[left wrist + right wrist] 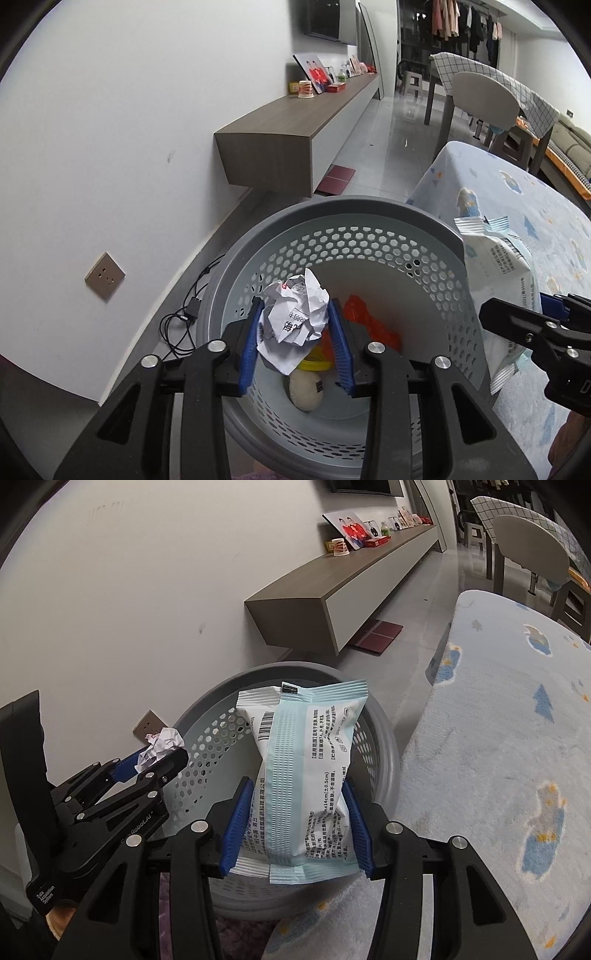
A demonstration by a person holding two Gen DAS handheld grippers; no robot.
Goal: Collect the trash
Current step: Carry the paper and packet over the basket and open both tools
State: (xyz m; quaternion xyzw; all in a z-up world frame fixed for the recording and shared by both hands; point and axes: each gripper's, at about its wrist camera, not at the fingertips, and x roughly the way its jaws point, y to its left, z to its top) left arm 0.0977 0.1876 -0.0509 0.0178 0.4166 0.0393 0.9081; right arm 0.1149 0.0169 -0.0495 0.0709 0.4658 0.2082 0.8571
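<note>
In the left wrist view, the left gripper [295,332] at lower centre pinches a crumpled white paper ball [295,317] over the grey perforated plastic basket [369,236], which holds an orange wrapper [369,321], a yellow ring [314,365] and a pale round ball [306,389]

In the right wrist view, the right gripper [295,812] at lower centre clamps a pale blue and white printed packet [299,768] above the basket's rim

The paper ball [295,317] hides part of the yellow ring [316,365]; the packet [299,771] covers the bin's [388,738] floor; its print is unreadable.
</note>
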